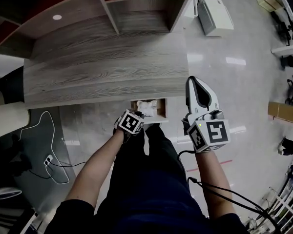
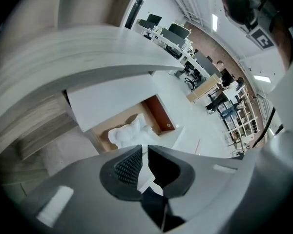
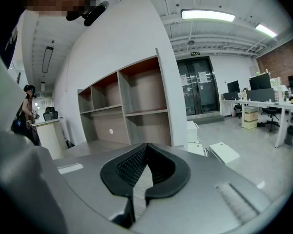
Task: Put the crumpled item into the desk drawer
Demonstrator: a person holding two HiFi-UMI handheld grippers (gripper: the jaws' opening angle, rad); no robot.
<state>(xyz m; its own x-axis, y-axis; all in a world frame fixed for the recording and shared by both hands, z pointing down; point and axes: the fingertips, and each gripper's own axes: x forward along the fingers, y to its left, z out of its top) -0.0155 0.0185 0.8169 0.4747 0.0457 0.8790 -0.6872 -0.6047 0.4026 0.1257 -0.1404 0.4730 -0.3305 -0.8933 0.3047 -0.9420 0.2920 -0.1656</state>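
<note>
A white crumpled item lies inside the open drawer under the front edge of the wooden desk. My left gripper hovers just in front of the drawer's white front panel. Its jaws stand a narrow slit apart with nothing between them, and it is clear of the item. My right gripper is held up beside the desk's right end, shut and empty, pointing toward the shelves.
Open wooden shelves stand behind the desk. A white box lies on the floor at the far right. A power strip with cables lies on the floor at left. The person's legs are below the drawer.
</note>
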